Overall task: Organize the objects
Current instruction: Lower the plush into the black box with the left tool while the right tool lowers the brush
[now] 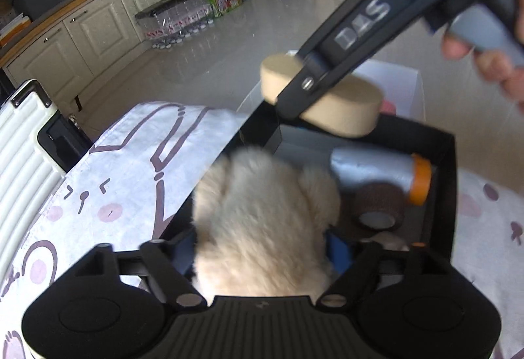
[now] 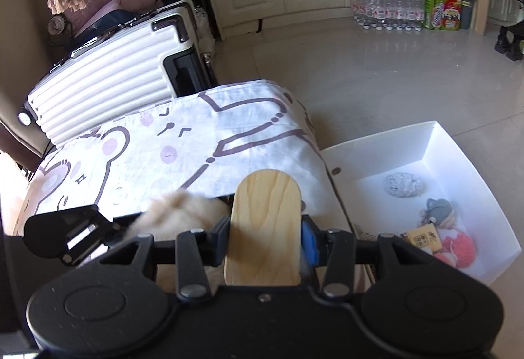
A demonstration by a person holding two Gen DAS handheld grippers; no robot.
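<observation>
the left gripper [image 1: 262,247] stands parted around a fluffy cream plush toy [image 1: 262,221] over the black bin [image 1: 445,169]; the right gripper [image 2: 267,237] clamps a pale, rounded wooden block [image 2: 265,224].

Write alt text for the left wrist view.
A fluffy cream plush toy sits between the left gripper's fingers over a black box holding a silver roll and a brown tape roll. Above, the right gripper carries a round wooden block.
</observation>
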